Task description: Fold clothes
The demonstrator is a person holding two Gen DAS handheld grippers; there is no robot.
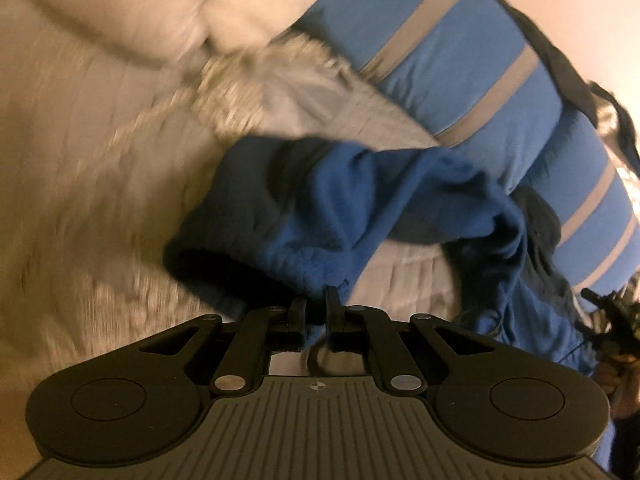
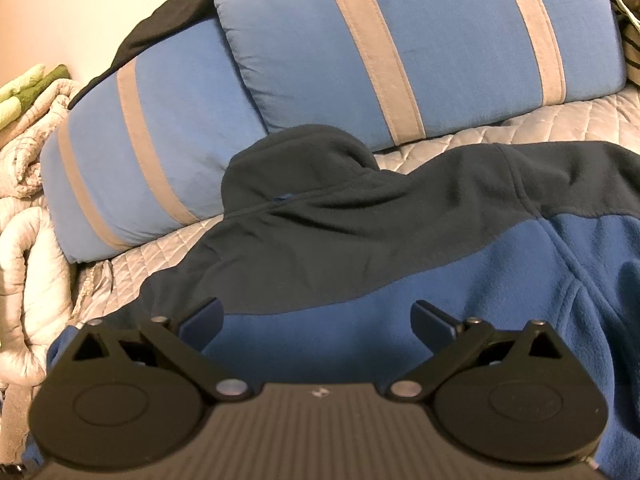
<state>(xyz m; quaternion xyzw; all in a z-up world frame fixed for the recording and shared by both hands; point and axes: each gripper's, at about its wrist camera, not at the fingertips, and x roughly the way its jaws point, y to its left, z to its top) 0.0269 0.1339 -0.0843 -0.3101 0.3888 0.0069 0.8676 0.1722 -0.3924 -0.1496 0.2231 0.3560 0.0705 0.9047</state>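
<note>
Here the fleece jacket [image 2: 400, 248], dark navy on top and brighter blue below, lies on a quilted bed cover [image 2: 560, 120], in front of two blue pillows with grey stripes [image 2: 420, 40]. In the right wrist view its body is spread rather flat, the collar [image 2: 296, 160] standing up toward the pillows and the blue lower part coming toward the camera.

The left claw [image 1: 316, 304] is closed on an edge of the jacket; its two fingers pinch blue fleece, and this part, which looks like a sleeve or a corner, hangs lifted above the cover. The background there is blurred, so I judge the left hand is in motion. The right claw [image 2: 316, 320] stands wide open, holding nothing, just above the blue panel.

The important relation: the held cloth stretches away from the left claw to the right, toward the jacket body, where the right claw [image 1: 608, 328] shows at the frame edge. So the long axis of the lifted part runs from the left claw to the body. I think the fold must carry the held part across onto the body, and the left hand is the one placed for it, while the right is nearer to the body to steady it.
</note>
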